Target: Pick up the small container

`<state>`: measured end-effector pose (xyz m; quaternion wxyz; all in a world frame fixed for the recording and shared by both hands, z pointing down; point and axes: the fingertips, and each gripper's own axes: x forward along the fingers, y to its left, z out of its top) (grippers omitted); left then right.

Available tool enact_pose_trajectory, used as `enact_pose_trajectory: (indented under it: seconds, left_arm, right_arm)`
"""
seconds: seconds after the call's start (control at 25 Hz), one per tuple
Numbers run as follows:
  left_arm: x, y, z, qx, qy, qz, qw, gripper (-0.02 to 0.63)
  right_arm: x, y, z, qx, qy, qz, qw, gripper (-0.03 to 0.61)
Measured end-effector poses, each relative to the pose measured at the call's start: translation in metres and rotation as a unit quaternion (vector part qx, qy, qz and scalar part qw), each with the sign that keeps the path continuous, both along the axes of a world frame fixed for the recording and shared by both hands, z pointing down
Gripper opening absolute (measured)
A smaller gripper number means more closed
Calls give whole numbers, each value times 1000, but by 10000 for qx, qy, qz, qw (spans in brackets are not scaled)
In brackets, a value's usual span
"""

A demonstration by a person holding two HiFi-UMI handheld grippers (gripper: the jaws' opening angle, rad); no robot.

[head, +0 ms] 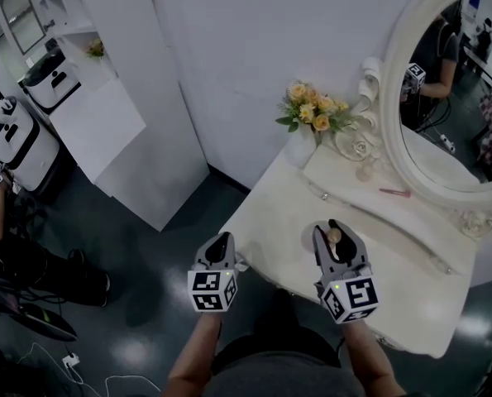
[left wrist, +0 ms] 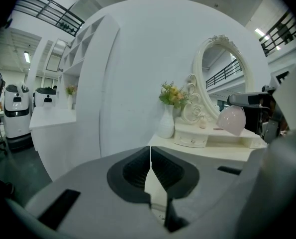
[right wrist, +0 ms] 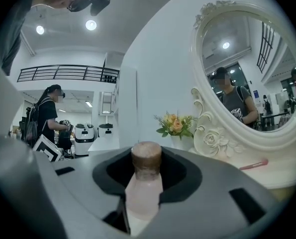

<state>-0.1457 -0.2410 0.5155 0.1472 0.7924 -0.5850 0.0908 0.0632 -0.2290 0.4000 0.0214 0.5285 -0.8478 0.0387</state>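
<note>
The small container [head: 334,236] is a pale pink bottle with a brown cap. My right gripper [head: 335,230] is shut on it and holds it above the white dressing table [head: 403,288]. In the right gripper view the bottle [right wrist: 144,188] stands upright between the jaws of that gripper [right wrist: 147,171], cap at the top. The left gripper view shows the same pink bottle [left wrist: 231,119] hanging at the right, clear of the tabletop. My left gripper [head: 221,242] hovers at the table's left edge, shut and holding nothing; its fingertips [left wrist: 150,156] meet in a thin line.
A vase of yellow flowers [head: 312,114] stands at the table's back left, beside the oval mirror [head: 456,81]. On the raised shelf below the mirror are a small bottle [head: 364,172] and a pink stick [head: 394,193]. A white cabinet [head: 105,131] stands to the left.
</note>
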Motion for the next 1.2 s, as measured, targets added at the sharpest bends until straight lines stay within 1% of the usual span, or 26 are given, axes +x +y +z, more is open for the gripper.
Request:
enact_pose_trajectory:
  seconds: [0.4,1.2]
  left_arm:
    - [0,5,-4,67,-2,9,10000,11]
    - [0,4,-7,119,0,59,9999,11]
  right_arm:
    - [0,7,-3,24,-102,13,9999,133]
    - [-2,9,-10,108,-110,86,9998,132]
